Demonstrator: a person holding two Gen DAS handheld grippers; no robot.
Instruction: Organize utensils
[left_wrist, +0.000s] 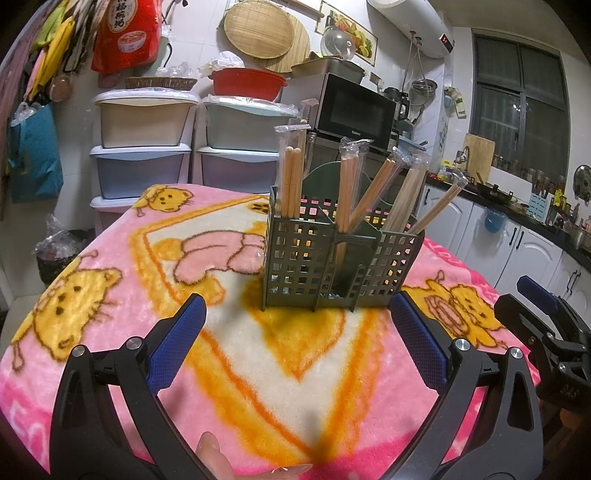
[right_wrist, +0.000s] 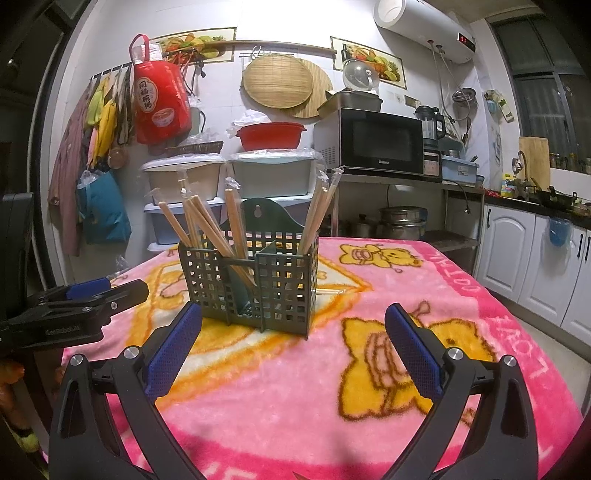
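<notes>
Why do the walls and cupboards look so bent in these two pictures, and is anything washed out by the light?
Left wrist view: fisheye lens bows the drawers and window frame toward the edges; corners go black. Right wrist view: same bending on the white cabinets; the upper wall glares nearly white. The utensil caddy stays sharp in both, casting only a soft shadow on the blanket.

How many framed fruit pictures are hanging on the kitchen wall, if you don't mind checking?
2. One picture hangs above the red bag; the other hangs above the microwave. More may lie outside the view.
</notes>
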